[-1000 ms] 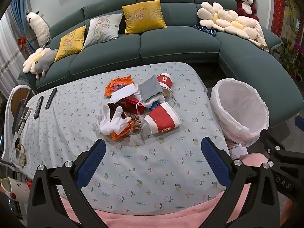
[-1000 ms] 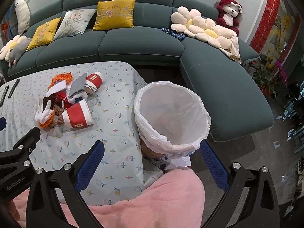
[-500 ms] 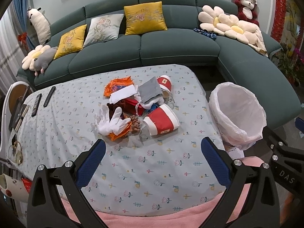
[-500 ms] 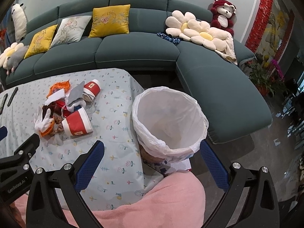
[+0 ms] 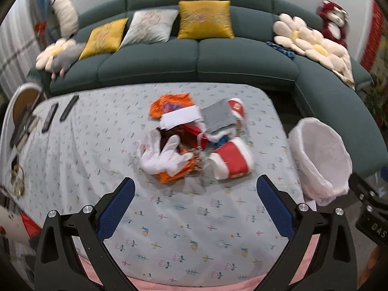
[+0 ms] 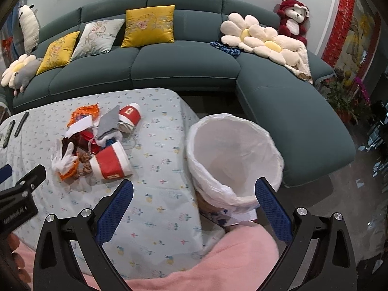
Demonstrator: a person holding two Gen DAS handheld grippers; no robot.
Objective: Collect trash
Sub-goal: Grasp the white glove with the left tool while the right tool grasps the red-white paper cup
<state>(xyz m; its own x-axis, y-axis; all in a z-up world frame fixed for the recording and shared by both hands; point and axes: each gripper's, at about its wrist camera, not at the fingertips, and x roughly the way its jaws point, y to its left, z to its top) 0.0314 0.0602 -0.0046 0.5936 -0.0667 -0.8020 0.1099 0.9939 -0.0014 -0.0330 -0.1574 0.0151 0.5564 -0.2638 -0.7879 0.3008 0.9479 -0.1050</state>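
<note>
Both grippers, left (image 5: 195, 194) and right (image 6: 192, 195), are held wide apart, empty. Trash (image 5: 194, 140) is piled mid-table (image 5: 97, 145); the lined bin (image 6: 232, 155) stands beside the table's right edge.

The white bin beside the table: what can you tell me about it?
The bin stands on the floor at the table's right edge, near the sofa. A thin, crinkly white plastic bag lines it, folded over the rim and hanging loose down the outside. Its mouth is wide, round and open, tilted slightly. It looks empty inside.
</note>
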